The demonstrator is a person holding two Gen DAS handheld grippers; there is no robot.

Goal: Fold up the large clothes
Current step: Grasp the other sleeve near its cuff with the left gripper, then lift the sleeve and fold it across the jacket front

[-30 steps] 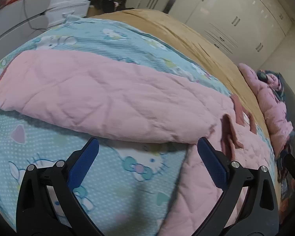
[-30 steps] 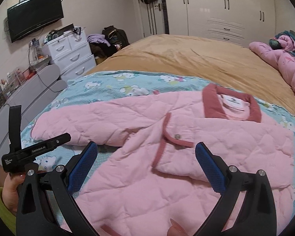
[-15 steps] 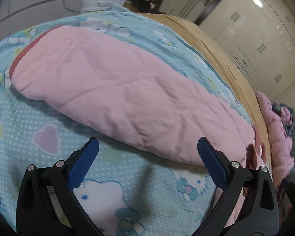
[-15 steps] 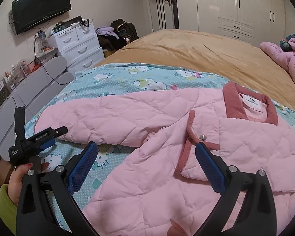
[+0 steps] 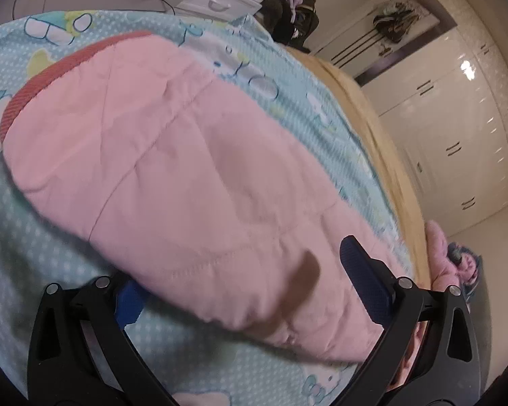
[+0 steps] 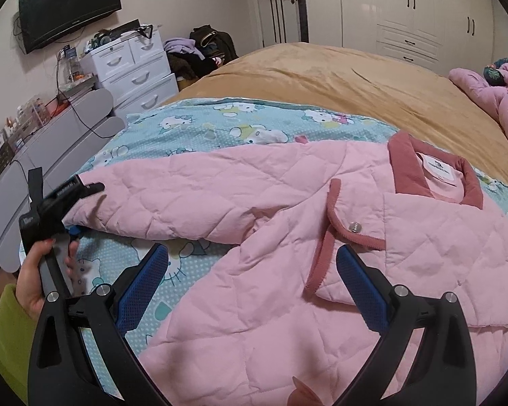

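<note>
A pink quilted jacket (image 6: 288,243) with a dark pink collar (image 6: 409,169) lies flat on a blue cartoon-print sheet (image 6: 220,125). Its sleeve (image 5: 172,155) stretches left, with a red cuff (image 5: 34,91). My left gripper (image 5: 244,270) is open and straddles the sleeve's near edge, one finger under the fabric, one over it. It also shows in the right wrist view (image 6: 74,199), at the sleeve end. My right gripper (image 6: 254,270) is open and empty, above the jacket's front by the snap button (image 6: 354,227).
A tan blanket (image 6: 338,77) covers the far bed. A pink bundle (image 6: 491,94) lies at the right. White drawers (image 6: 132,67), a grey cabinet (image 6: 50,149) and a wall TV (image 6: 67,6) stand left. White wardrobes (image 6: 406,10) line the back.
My left gripper has moved forward onto the sleeve, which now lies between its open fingers. My right gripper has shifted slightly left over the jacket.
</note>
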